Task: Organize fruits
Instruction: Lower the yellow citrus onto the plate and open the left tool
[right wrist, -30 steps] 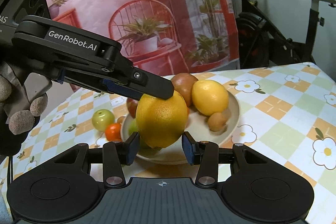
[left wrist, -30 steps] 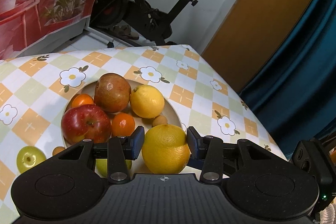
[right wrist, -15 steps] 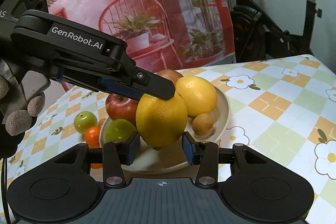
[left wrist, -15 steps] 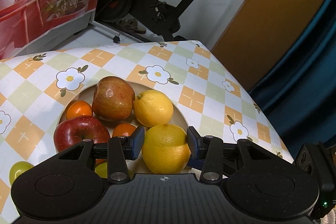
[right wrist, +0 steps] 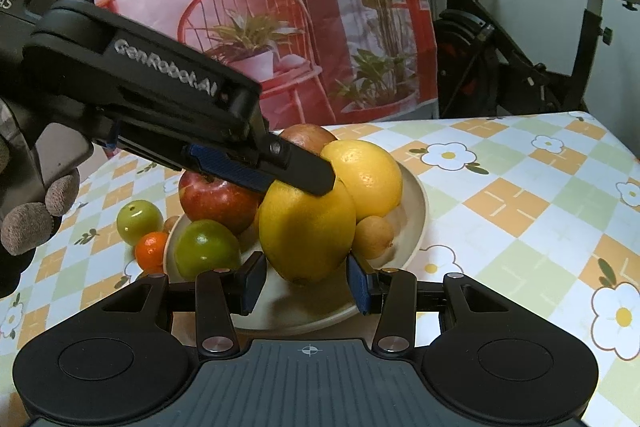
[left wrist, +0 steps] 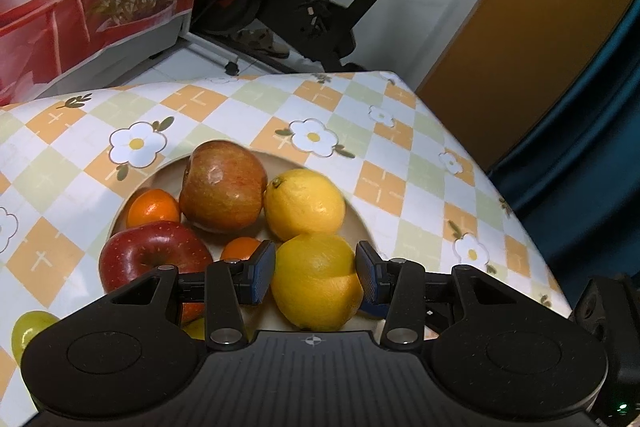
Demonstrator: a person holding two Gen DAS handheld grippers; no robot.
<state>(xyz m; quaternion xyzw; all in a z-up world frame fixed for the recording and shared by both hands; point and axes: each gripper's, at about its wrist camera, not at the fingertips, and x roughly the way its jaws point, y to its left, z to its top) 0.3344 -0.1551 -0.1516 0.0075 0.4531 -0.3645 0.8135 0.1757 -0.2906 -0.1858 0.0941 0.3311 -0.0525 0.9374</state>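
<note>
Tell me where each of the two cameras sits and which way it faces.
Left wrist: on the left tongs, looking down along its fingers at the orange between them, the plate of fruit beyond, the exercise bike behind. No hand shows.
Right wrist: on the right tongs, facing the same orange from another side, the red backdrop behind; the left tongs crosses in from the left, with gloved fingertips at the edge.
Shared: orange, plate, lemon, red apple.
</note>
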